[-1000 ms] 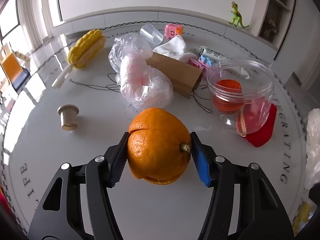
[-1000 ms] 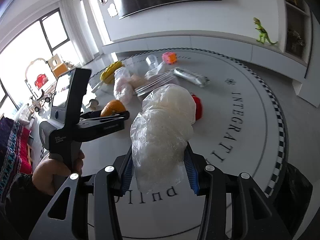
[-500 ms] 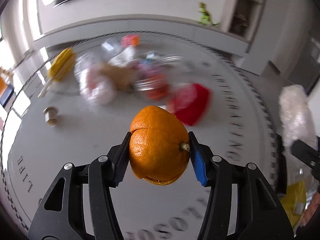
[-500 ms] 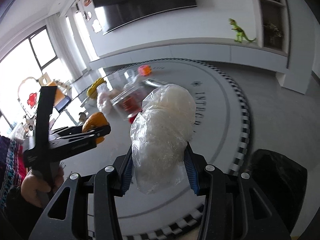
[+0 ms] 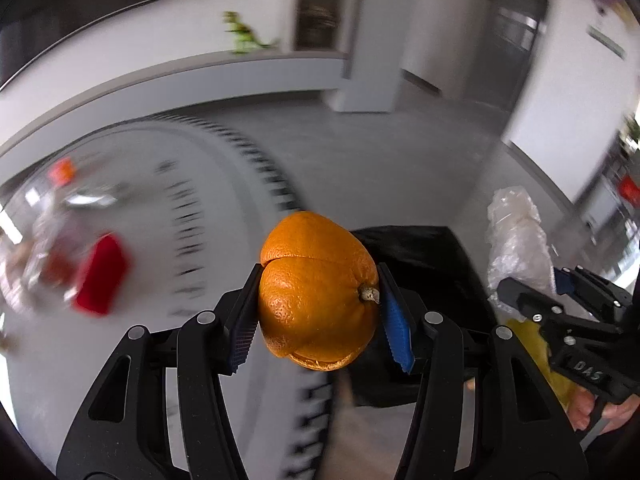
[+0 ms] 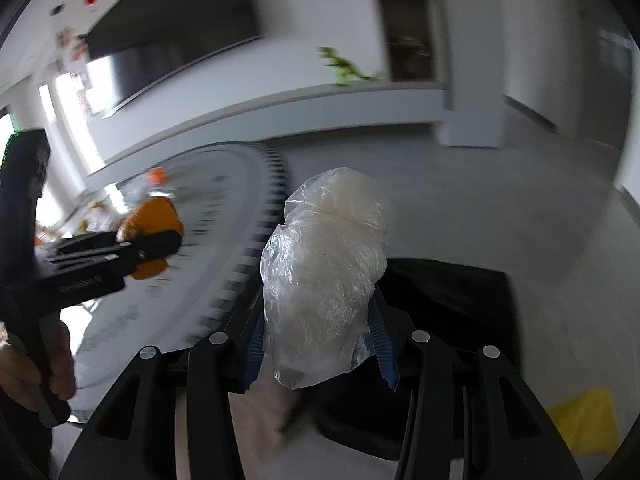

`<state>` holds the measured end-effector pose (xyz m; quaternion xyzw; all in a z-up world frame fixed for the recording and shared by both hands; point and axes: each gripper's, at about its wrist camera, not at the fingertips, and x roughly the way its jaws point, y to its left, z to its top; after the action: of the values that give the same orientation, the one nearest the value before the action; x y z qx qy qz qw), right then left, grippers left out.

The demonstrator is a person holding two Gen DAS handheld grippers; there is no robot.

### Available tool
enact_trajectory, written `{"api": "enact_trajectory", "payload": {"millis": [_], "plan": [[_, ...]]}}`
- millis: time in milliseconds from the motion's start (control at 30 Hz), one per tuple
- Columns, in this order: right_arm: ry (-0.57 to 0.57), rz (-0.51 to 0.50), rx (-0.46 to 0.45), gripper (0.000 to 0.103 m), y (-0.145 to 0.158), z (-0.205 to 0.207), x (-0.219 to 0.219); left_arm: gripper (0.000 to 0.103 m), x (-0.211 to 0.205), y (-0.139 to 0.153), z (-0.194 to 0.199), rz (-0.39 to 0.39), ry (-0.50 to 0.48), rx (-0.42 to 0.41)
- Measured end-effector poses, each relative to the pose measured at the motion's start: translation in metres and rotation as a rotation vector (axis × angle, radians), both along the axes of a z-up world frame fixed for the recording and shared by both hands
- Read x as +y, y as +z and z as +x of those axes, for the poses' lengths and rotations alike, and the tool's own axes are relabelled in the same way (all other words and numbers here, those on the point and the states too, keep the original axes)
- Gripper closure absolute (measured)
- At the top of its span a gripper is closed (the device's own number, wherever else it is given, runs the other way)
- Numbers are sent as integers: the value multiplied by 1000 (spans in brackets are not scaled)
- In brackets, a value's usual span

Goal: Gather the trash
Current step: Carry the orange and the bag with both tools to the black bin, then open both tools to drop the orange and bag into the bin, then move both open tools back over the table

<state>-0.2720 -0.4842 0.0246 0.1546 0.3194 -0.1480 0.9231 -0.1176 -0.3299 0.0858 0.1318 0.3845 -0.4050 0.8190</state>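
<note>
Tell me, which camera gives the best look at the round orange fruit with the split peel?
The left wrist view: the orange fruit sits sharp and centred, pinched between the left gripper's pads. The right wrist view shows it only small, blurred and half hidden behind that gripper.

orange peel (image 5: 316,292) looked dimpled, waxy-glossy, split along a seam | plastic bag (image 6: 324,276) thin, crinkled, translucent, cloudy white | left gripper (image 5: 318,316) matt black plastic, ribbed blue pads, shiny metal screws | right gripper (image 6: 320,332) same finish | bin bag (image 6: 452,296) black, dull-sheened film | floor (image 6: 480,200) smooth matt grey
</note>
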Motion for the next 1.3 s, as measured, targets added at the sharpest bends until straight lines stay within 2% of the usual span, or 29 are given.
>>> {"api": "enact_trajectory", "payload": {"millis": [200,400,467,500,600,833,1133,1300], "plan": [[-139,55,87,55,-36,-28,-43,50,-78,-21,-25,22,-168,55],[-199,95,149,54,-62,-35,-63,47,-136,-46,-29,67,-260,91],[-219,96,170,44,-66,-39,-69,28,-150,-51,-27,84,-270,110],[-241,93,175,36,-68,-40,-71,6,-153,-49,-31,89,-252,89],[-264,104,163,34,-69,-52,-80,6,-155,-41,-35,65,-231,36],[-271,81,146,32,-61,-64,-81,6,-140,-25,-33,16,-210,57],[-236,55,140,31,-47,-58,-68,6,-119,-12,-28,-33,-197,71],[-191,31,126,31,-28,-45,-53,6,-99,-4,-20,-69,-171,77]]}}
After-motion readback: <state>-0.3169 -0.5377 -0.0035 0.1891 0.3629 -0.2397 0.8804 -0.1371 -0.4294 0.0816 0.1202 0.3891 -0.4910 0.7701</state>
